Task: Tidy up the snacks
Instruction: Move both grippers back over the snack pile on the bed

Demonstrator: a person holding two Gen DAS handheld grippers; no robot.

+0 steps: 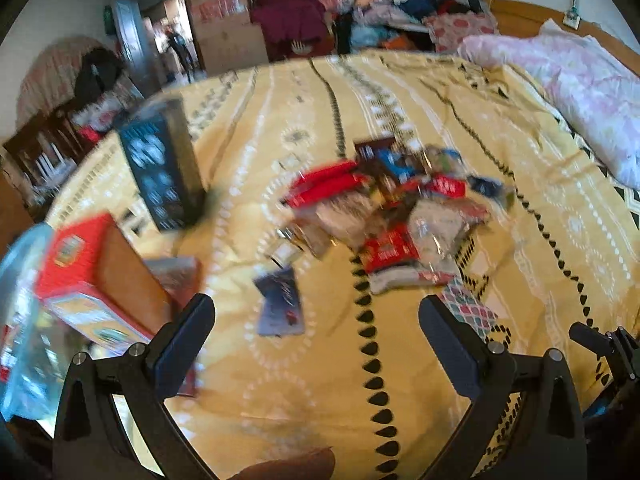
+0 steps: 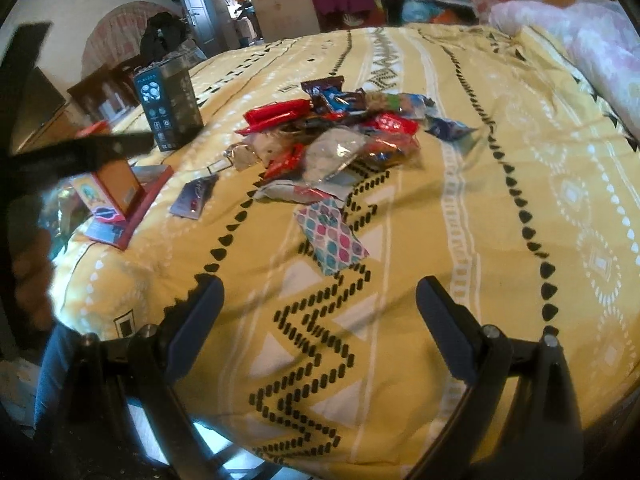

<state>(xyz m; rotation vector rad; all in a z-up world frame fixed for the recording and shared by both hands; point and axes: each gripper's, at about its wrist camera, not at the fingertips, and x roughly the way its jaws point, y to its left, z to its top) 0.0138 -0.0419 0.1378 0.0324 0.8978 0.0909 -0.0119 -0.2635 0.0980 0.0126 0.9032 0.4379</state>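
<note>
A pile of snack packets (image 1: 384, 208) (image 2: 340, 136) lies in the middle of a yellow patterned bedspread (image 1: 320, 380) (image 2: 460, 240). A loose blue-purple packet (image 1: 280, 300) (image 2: 194, 198) lies just in front of the pile to the left. A pink and teal patterned pouch (image 2: 330, 240) (image 1: 468, 310) lies nearest the right gripper. A red and orange box (image 1: 96, 280) (image 2: 110, 192) sits at the left edge. My left gripper (image 1: 316, 316) is open and empty above the bedspread. My right gripper (image 2: 320, 300) is open and empty, short of the pouch.
A tall dark blue box (image 1: 160, 168) (image 2: 168, 104) stands upright at the back left. A pink duvet (image 1: 580, 92) lies at the right. Clothes are piled beyond the bed (image 1: 400, 4). The left gripper's arm (image 2: 80, 152) crosses the right wrist view at left.
</note>
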